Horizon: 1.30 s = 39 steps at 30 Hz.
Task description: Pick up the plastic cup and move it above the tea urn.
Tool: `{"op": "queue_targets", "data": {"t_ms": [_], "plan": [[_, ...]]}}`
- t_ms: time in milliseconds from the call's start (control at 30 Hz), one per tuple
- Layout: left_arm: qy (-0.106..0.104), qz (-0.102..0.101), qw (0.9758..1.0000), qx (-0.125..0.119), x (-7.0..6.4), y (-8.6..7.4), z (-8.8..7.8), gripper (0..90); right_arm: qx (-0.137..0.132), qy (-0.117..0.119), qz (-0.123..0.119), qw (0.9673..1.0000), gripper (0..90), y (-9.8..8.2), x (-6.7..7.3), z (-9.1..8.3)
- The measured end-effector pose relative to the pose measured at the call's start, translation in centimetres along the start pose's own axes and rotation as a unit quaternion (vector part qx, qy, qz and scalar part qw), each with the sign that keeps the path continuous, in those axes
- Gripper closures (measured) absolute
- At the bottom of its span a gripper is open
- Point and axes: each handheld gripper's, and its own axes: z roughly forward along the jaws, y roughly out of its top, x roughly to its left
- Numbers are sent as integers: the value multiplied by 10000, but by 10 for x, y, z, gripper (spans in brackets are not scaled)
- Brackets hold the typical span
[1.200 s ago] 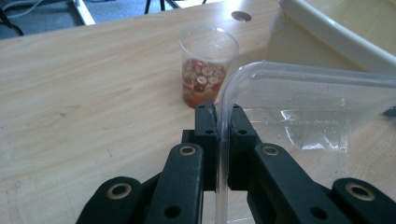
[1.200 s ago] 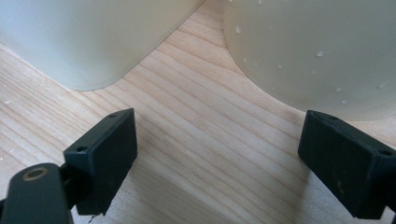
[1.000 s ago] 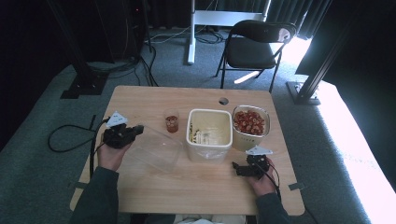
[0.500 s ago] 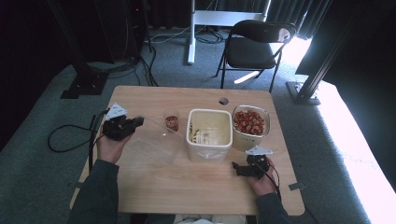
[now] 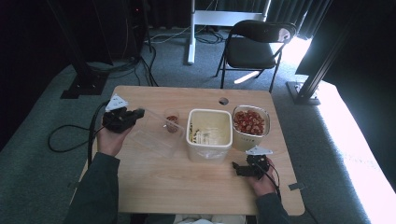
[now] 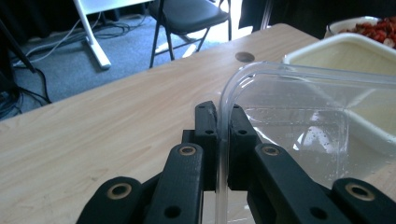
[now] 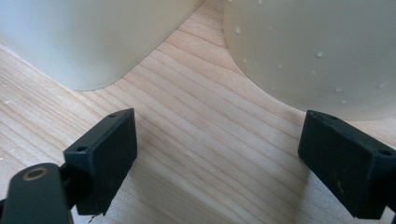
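On the wooden table a cream tub sits beside a bowl of red pieces, while the left gripper clamps the rim of a clear plastic container held just left of the tub, and the right gripper rests with jaws spread wide, grasping nothing.

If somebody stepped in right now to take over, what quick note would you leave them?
Left gripper: shut on the rim of the clear plastic container, lifted and tilted beside the cream tub.
Right gripper: open, empty, resting on the table in front of the cream tub and the bowl of red pieces.
Done: container gripped.
Left: probably carrying it to where it goes; I cannot tell where.
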Motion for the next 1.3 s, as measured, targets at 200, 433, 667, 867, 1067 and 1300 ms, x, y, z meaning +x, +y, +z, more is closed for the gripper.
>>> {"op": "queue_targets", "data": {"t_ms": [200, 433, 667, 867, 1067, 1300], "plan": [[-7, 22, 10000, -69, -1, 12, 1, 870, 0, -1, 1, 10000, 112, 0, 0, 0], [-42, 22, 9999, -164, -4, 29, 6, 870, -2, 1, 0, 10000, 112, 0, 0, 0], [-106, 60, 9996, -236, -15, 50, 19, 870, -2, -2, -3, 10000, 113, 0, 0, 0], [3, 40, 9998, -178, -26, 63, 39, 869, 1, -6, 0, 10000, 113, 0, 0, 0], [59, 2, 9999, -143, -37, 71, 58, 868, -1, -6, 2, 10000, 113, 0, 0, 0], [-109, -245, 9995, -173, -44, 70, 75, 849, 1, -5, 4, 10000, 113, 0, 0, 0]]}}
